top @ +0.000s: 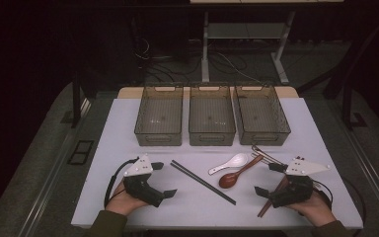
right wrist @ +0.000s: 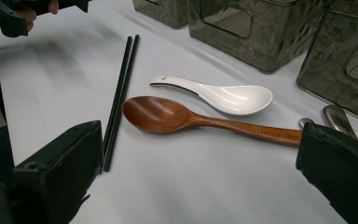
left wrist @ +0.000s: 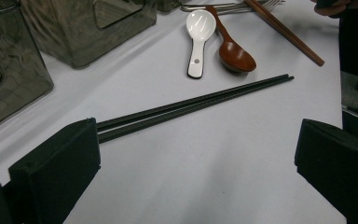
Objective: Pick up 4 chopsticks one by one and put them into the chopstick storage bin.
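Note:
On the white table [top: 128, 123] lie a pair of black chopsticks [top: 202, 181], a white ceramic spoon [top: 229, 163] and a brown wooden spoon [top: 237, 174]. My left gripper [top: 164, 179] rests open at the front left, with nothing between its jaws. In the left gripper view the black chopsticks [left wrist: 196, 101] run past the left jaw, with the white spoon [left wrist: 199, 39] and wooden spoon [left wrist: 235, 53] beyond. My right gripper [top: 269, 179] stands open at the front right, over brown chopsticks [top: 265, 207]. The right gripper view looks onto the wooden spoon [right wrist: 168, 114] and white spoon [right wrist: 228, 97].
Three dark see-through bins [top: 159, 118] [top: 211, 118] [top: 261, 118] stand side by side along the back of the table. Metal cutlery [top: 266, 155] lies in front of the right bin. A desk frame and cables are on the floor beyond.

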The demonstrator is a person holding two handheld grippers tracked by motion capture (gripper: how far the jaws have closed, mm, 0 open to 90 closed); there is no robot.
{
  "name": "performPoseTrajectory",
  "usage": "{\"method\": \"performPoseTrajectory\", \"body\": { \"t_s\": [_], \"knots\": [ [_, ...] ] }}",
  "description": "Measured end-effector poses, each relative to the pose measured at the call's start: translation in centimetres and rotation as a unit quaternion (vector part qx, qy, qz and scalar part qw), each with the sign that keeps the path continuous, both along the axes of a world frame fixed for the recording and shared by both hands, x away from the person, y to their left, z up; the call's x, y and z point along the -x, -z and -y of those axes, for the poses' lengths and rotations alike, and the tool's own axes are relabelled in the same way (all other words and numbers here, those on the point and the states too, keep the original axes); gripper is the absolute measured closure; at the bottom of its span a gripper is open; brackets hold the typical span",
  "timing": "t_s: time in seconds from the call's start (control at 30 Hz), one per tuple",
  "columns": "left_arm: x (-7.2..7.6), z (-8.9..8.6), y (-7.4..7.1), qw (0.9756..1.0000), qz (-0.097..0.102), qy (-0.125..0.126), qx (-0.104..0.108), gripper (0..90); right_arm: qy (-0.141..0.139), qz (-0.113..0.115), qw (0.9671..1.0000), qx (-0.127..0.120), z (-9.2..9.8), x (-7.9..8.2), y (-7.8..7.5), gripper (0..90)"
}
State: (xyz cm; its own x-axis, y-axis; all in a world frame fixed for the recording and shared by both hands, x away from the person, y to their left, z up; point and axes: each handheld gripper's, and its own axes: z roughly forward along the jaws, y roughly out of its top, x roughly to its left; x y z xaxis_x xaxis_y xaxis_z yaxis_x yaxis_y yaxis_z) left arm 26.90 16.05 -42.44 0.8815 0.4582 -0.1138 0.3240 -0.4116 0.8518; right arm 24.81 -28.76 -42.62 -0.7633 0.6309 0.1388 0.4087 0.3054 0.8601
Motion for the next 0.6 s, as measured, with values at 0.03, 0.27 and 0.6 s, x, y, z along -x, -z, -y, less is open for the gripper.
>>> {"method": "performPoseTrajectory", "body": {
  "t_s": [0.03, 0.27, 0.6],
  "knots": [
    [0.01, 0.01, -0.02, 1.0000, 0.000, 0.000, 0.001, 0.0, 0.002, 0.001, 1.0000, 0.000, 0.07, 0.00, -0.02, 1.0],
    [-0.11, 0.06, -0.06, 1.0000, -0.002, -0.002, -0.001, 0.0, 0.005, 0.004, 1.0000, -0.002, 0.30, -0.04, -0.10, 0.9],
    [-0.52, 0.43, -0.43, 1.0000, 0.005, 0.002, -0.007, 8.5, 0.003, 0.005, 1.0000, -0.004, 0.09, -0.13, -0.20, 1.0]
  ]
}}
